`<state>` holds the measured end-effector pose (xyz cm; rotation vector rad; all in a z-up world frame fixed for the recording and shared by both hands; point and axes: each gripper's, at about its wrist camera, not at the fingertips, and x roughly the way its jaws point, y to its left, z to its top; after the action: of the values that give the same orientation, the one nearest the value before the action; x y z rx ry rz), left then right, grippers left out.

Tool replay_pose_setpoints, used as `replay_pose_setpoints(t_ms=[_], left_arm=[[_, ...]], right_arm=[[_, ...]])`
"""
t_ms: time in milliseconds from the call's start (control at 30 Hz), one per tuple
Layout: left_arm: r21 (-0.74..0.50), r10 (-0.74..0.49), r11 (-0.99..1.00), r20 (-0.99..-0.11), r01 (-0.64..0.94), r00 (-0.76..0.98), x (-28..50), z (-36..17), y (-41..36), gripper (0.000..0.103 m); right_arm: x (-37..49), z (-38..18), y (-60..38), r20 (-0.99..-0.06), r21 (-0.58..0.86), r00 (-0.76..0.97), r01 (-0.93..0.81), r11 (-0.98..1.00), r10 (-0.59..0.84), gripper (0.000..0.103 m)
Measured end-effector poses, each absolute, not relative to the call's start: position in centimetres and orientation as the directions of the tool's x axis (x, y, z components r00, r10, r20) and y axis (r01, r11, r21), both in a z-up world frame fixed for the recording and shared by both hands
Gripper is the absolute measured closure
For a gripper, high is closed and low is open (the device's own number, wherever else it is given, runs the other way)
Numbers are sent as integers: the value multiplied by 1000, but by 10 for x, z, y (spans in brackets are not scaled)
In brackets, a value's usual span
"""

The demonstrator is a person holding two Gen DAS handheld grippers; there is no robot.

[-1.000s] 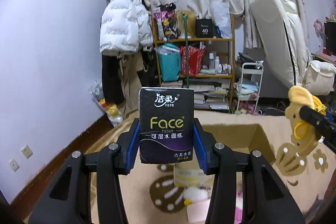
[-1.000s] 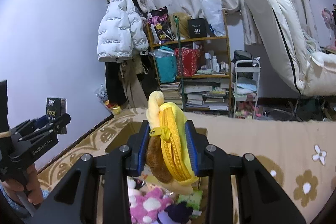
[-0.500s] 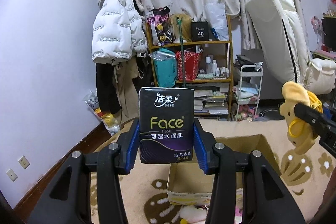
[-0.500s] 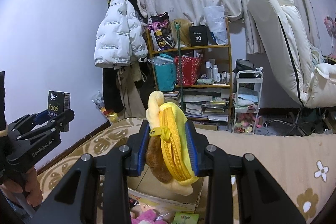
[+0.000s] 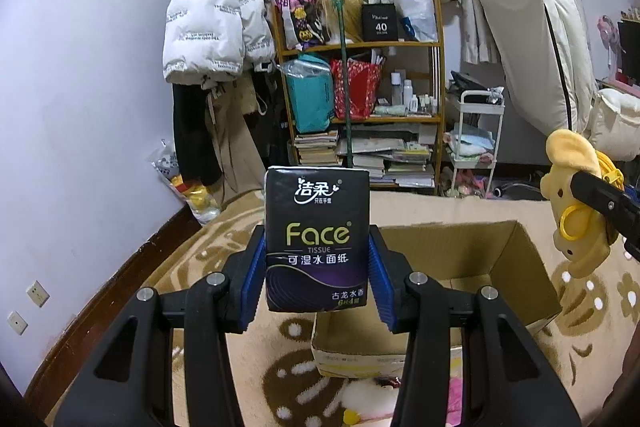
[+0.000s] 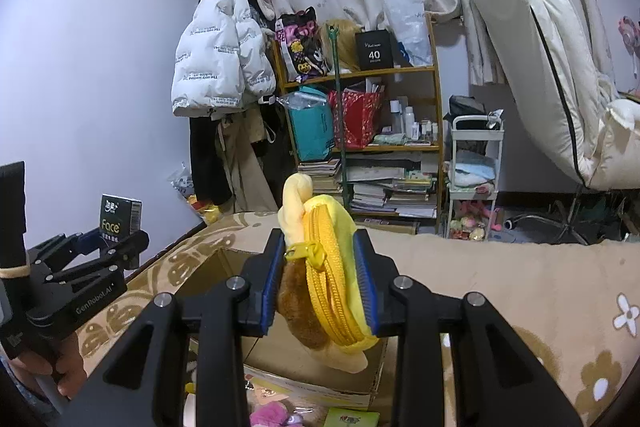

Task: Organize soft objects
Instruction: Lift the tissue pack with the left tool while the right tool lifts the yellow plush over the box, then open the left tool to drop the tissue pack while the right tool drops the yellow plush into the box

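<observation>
A patterned beige carpet (image 5: 224, 227) carries an open cardboard box (image 5: 460, 255). Above the box's left rim, the left tongs (image 5: 318, 275) pinch an upright black tissue pack (image 5: 317, 239). Over the box, the right tongs (image 6: 320, 291) pinch a yellow plush zip pouch (image 6: 328, 279) held clear of it.

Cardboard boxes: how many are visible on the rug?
1. An open cardboard box sits on the patterned rug below and ahead of both tongs; the right wrist view shows it too. Others may be hidden behind the tongs.
</observation>
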<state>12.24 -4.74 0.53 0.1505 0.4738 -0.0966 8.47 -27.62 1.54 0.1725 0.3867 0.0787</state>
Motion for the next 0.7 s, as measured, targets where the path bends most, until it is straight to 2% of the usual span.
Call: replay_pose_setpoints(t_ms=[333,700], left_arm=[[126,-77,979,-507,161,859,136,-16,-54,57],[105,-92,974,-622,200,777,156,-50,-63,57]], right_arm=[[97,-8,-276,-390,198,912,-48,979,124,67],[115,-36,-280,-461,232,873,-53,971,158,67]])
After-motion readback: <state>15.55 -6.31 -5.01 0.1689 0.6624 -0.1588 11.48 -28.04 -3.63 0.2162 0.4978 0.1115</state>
